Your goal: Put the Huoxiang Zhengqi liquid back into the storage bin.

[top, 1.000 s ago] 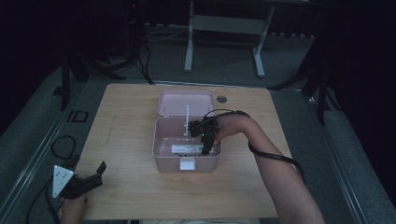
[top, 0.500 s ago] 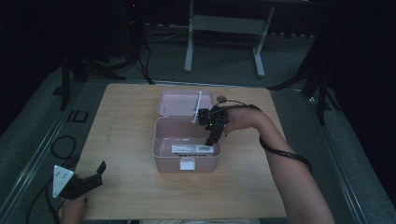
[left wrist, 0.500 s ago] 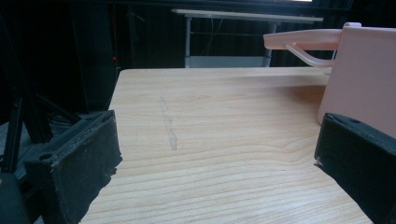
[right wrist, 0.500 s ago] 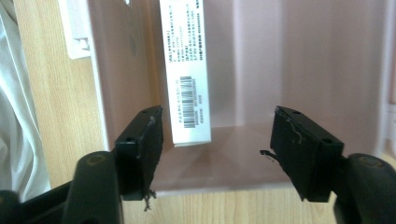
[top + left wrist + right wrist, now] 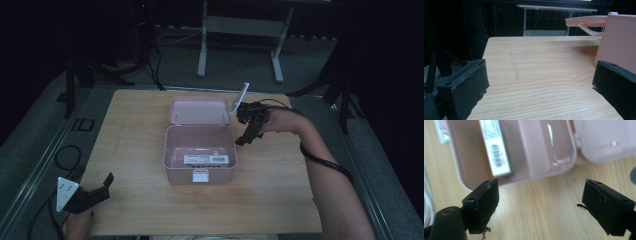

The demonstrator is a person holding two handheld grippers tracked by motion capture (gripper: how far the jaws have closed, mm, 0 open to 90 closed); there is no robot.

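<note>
An open pink plastic box [image 5: 200, 150] stands mid-table, its lid [image 5: 200, 110] laid flat behind it. A white labelled carton [image 5: 209, 159] lies inside along the front wall. My right gripper [image 5: 243, 139] hovers over the bare wood just off the box's right side, open and holding nothing. In the right gripper view, the box [image 5: 536, 157] and carton [image 5: 496, 147] lie beyond the gripper's [image 5: 544, 205] spread jaws. My left gripper [image 5: 97, 192] rests open near the table's front left corner. In the left gripper view, that gripper [image 5: 539, 87] faces bare wood, with the box wall [image 5: 619, 42] at the right.
The box has a white latch [image 5: 200, 175] on its front. A small dark round thing [image 5: 633, 176] lies on the wood near the lid. Cables [image 5: 65, 155] trail on the floor at the left. A metal stand [image 5: 240, 30] is beyond the table's far edge.
My right gripper has come up out of the box and moved right and back, and now hangs beside the box. The left gripper has stayed put.
</note>
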